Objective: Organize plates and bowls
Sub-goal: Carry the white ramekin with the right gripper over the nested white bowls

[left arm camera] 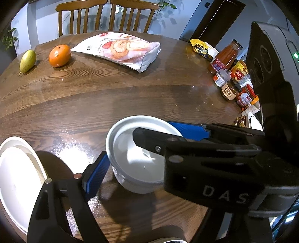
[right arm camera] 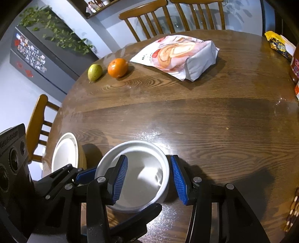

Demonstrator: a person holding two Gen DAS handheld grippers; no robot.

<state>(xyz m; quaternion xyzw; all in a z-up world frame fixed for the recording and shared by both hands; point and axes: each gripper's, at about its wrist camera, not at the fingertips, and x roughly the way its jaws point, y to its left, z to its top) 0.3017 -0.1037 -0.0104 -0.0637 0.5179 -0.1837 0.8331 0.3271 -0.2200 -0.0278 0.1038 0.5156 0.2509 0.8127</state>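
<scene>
A white bowl stands on the wooden table. My right gripper is open and straddles the bowl's right wall, one blue pad inside the bowl and one outside; it also shows in the left wrist view. My left gripper is open around the bowl, its left blue finger beside the bowl's left wall; its right finger is hidden behind the right gripper. A stack of white plates lies left of the bowl.
A pear, an orange and a pink snack bag lie at the far side. Jars and bottles crowd the right edge. Wooden chairs stand behind the table.
</scene>
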